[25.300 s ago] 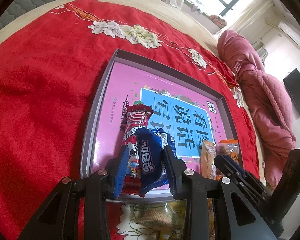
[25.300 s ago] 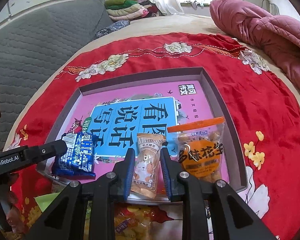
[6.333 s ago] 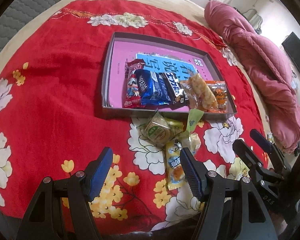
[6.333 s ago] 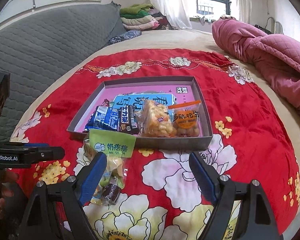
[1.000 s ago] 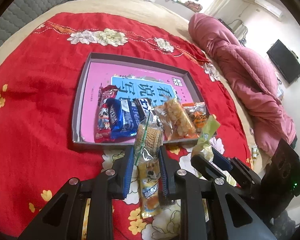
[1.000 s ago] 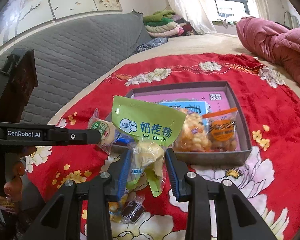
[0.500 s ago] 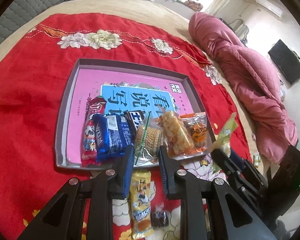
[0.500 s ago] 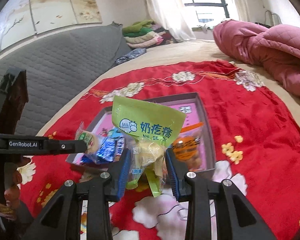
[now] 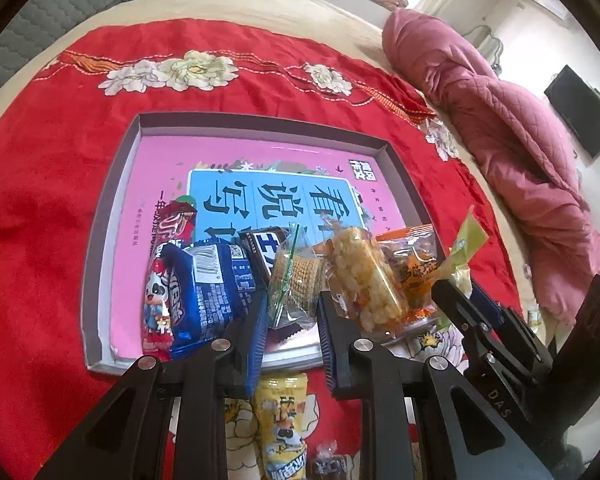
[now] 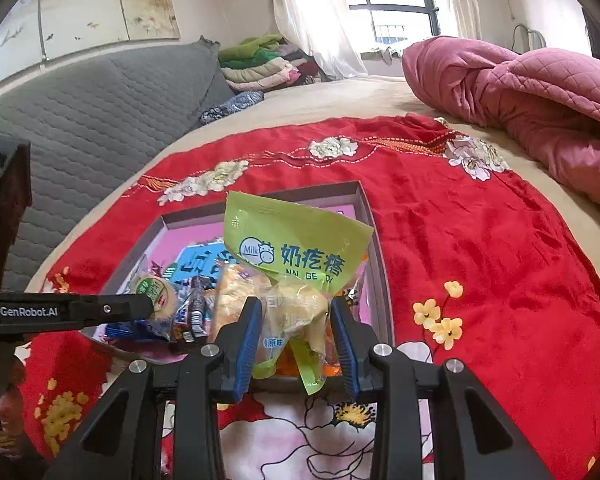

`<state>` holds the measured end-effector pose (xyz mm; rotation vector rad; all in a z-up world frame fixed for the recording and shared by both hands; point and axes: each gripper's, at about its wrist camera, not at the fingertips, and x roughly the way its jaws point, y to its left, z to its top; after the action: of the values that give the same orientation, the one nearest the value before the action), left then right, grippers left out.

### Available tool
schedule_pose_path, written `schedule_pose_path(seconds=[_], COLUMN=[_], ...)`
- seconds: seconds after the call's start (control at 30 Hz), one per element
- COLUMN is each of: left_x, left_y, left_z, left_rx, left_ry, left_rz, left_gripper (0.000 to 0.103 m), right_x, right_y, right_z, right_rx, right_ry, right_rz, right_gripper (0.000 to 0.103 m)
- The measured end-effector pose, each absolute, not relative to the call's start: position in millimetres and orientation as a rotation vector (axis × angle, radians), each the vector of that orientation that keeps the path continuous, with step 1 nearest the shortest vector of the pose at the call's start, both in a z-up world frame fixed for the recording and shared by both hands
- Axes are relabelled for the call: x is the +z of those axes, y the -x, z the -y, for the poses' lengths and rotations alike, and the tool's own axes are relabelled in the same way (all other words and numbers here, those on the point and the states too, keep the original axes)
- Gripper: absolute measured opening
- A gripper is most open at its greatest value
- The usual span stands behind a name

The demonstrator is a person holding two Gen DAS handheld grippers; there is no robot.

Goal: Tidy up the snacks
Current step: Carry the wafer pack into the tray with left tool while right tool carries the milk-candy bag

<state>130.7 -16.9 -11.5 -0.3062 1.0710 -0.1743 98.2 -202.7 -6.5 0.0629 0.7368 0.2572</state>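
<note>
two grippers each clamp one snack above the near edge of the grey tray (image 9: 112, 184) on the red floral blanket (image 9: 44, 168): left gripper (image 9: 292, 316) jaws closed on a clear-wrapped biscuit pack (image 9: 296, 280), right gripper (image 10: 296, 328) jaws closed on a green milk-candy bag (image 10: 292, 248); a yellow snack packet (image 9: 282, 420) lies on the blanket outside the tray, below the left gripper

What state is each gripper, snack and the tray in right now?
left gripper: shut on the cracker packet, over the tray.
right gripper: shut on the green milk-candy bag.
tray: open-topped, snacks crowded along its near edge.
yellow snack pack: lying on the red blanket, outside the tray.
</note>
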Motion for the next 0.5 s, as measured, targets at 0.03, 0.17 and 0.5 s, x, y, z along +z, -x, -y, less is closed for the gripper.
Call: schedule_pose_path(seconds=[0.03,0.17,0.5], left_x=[-12.0,-14.5,-15.2], left_y=[-131.0,-132.5,-132.4], left_z=[17.0,16.3,14.2], left_rx=[-0.173,-0.170,-0.160], left_ry=[0.305,0.309,0.304], left_rz=[-1.072,-1.076,-1.078], left_gripper=[0.025,0.025,0.025], right_x=[-7.8,-12.0,-17.3], right_y=[-99.2,-102.8,-105.7], right_z=[202.7,200.3,200.9], right_rx=[0.258,0.252,0.226], right_ry=[-0.062,-0.048,-0.045], right_rz=[-0.738,-0.740,-0.738], right_gripper=[0.036,0.036,0.038])
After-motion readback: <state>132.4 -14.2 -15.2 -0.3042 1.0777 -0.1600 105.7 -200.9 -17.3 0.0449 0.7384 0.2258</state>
